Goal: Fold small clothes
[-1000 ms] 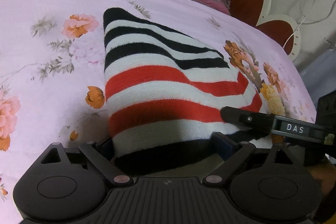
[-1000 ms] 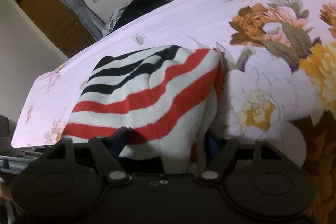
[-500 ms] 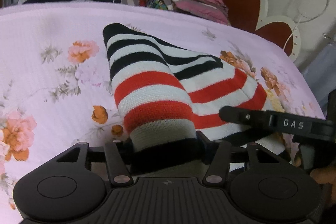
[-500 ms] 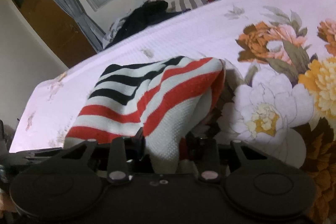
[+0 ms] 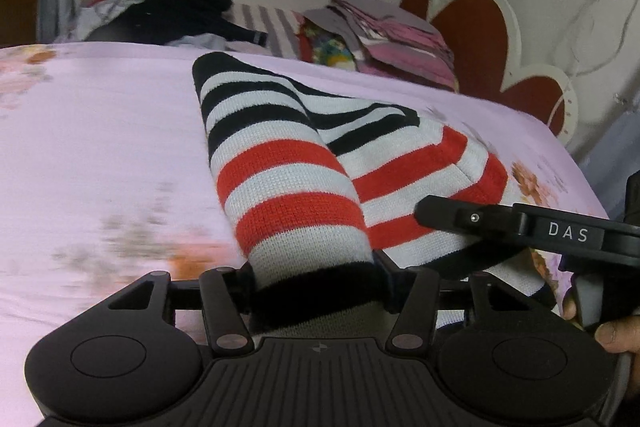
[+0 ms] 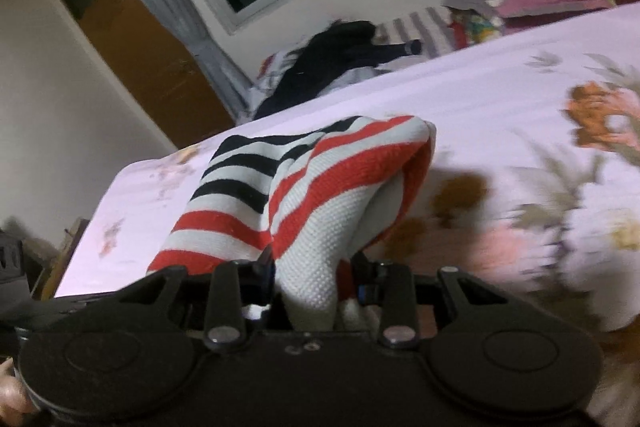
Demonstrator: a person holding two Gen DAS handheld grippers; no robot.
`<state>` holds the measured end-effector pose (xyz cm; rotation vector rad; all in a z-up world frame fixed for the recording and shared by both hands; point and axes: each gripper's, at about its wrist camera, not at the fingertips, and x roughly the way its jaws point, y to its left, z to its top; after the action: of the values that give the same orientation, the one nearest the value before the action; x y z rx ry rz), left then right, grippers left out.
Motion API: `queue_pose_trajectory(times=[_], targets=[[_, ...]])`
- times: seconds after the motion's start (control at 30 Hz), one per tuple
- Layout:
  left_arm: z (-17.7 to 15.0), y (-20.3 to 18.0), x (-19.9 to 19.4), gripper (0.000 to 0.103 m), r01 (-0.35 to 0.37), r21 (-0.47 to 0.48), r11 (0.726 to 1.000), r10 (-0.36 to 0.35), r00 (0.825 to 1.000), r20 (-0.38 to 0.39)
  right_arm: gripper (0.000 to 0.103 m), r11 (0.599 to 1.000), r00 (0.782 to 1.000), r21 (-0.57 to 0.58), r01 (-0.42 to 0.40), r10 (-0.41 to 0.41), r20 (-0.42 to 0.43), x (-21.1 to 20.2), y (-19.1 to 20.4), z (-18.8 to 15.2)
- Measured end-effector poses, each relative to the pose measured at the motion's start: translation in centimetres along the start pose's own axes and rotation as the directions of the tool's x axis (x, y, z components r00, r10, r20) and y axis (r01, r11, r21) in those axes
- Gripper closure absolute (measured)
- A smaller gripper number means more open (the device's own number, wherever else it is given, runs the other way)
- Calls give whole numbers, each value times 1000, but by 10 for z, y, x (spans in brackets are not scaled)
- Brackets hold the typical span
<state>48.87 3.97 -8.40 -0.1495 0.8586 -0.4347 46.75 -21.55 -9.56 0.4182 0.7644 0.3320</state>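
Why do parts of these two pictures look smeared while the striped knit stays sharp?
Left wrist view: the striped garment clamped in the fingers is crisp, but the flowers on the pink bedsheet streak sideways, which suggests camera motion. Right wrist view: likewise, the bedsheet's floral print is smeared. Both views bow straight lines, such as the window frame, as fisheye lenses do.

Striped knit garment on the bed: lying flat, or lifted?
Lifted at its near edge: the striped knit garment rises bunched into the left tool and right tool; its far end lies on the bedsheet.
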Motion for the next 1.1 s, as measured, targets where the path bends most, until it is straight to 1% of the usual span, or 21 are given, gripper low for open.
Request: queue_pose_trajectory(times=[0.13, 0.17, 0.23, 0.33, 0.47, 0.57, 0.67, 0.77, 0.8, 0.83, 0.97, 1.03, 1.1], targets=[[1, 66, -28, 49, -5, 1, 1000, 5, 1000, 24, 69, 1000, 1000, -3, -10, 10, 11, 33, 58, -13], [1, 88, -35, 49, -1, 1, 1000, 1, 1000, 27, 69, 1000, 1000, 3, -6, 6, 15, 44, 74, -17], [3, 128, -45, 49, 1, -11, 1000, -1, 1000, 27, 69, 1000, 1000, 13, -1, 1, 21, 64, 102, -25], [6, 177, -54, 49, -9, -13, 1000, 9, 1000, 26, 69, 1000, 1000, 19, -1, 0, 13, 99, 142, -35], [13, 241, -63, 49, -30, -49, 998, 32, 999, 36, 69, 1000, 1000, 24, -16, 17, -9, 147, 184, -39], [16, 281, -60, 49, -42, -62, 997, 44, 998, 36, 69, 1000, 999, 15, -22, 22, -24, 177, 201, -42], [16, 311, -53, 49, -37, -64, 997, 40, 998, 53, 69, 1000, 999, 11, -14, 15, -35, 205, 212, -46], [11, 335, -37, 48, -62, -66, 996, 65, 997, 38, 69, 1000, 997, 8, 12, -11, -77, 230, 215, -53], [6, 342, -30, 47, -60, -71, 996, 62, 998, 23, 68, 999, 995, 15, 29, -27, -93, 237, 213, -54], [0, 347, -28, 44, -45, -73, 996, 48, 998, 32, 66, 999, 994, 22, 44, -41, -103, 242, 210, -55], [-10, 352, -31, 41, -38, -40, 998, 40, 997, 58, 62, 997, 992, 52, 52, -45, -120, 243, 202, -58], [-10, 351, -35, 41, -48, -32, 998, 50, 997, 62, 57, 995, 992, 86, 51, -40, -120, 238, 199, -56], [-11, 346, -44, 41, -55, -33, 998, 58, 996, 70, 54, 991, 994, 121, 55, -42, -105, 234, 197, -52]])
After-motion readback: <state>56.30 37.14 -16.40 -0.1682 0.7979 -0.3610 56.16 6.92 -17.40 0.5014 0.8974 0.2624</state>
